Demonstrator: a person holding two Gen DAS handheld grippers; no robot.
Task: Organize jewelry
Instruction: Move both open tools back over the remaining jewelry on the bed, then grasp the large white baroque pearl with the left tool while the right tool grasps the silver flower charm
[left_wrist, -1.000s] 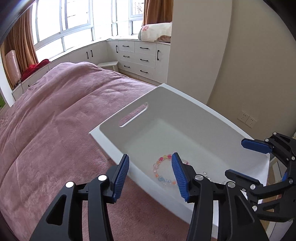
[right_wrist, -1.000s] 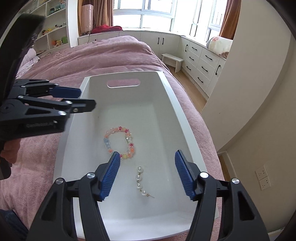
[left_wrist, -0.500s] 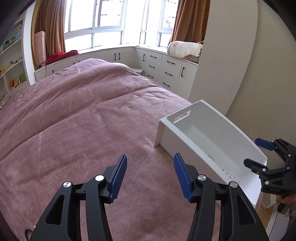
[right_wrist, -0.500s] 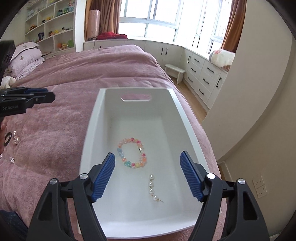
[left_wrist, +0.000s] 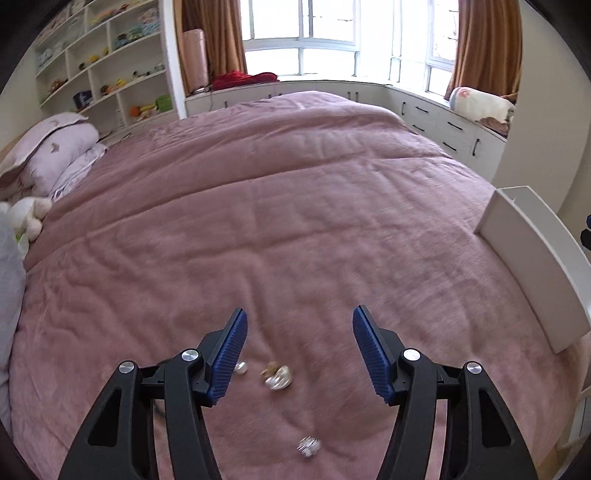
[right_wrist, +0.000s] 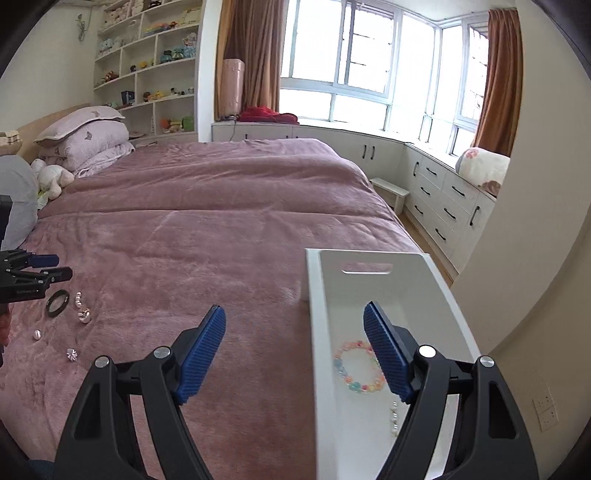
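Small jewelry pieces lie on the pink bed cover: a pearl and gold piece (left_wrist: 277, 376), a small pearl (left_wrist: 241, 367) and a sparkly stud (left_wrist: 308, 446). My left gripper (left_wrist: 298, 350) is open and empty just above them. In the right wrist view the same pieces show at the left with a black ring (right_wrist: 58, 303), beside my left gripper (right_wrist: 55, 267). My right gripper (right_wrist: 293, 354) is open and empty over the left wall of the white bin (right_wrist: 448, 306). The bin holds a colourful bead bracelet (right_wrist: 356, 367) and a pearl strand (right_wrist: 394, 415).
The white bin (left_wrist: 532, 266) sits at the bed's right edge. Pillows (right_wrist: 88, 144) and a plush toy (right_wrist: 51, 179) lie at the head of the bed. White drawers (right_wrist: 443, 206) and a wall stand to the right.
My left gripper has swung left from the bin to the loose jewelry on the bed. My right gripper has pulled back and shifted left, off the bin's middle. Both stay open.
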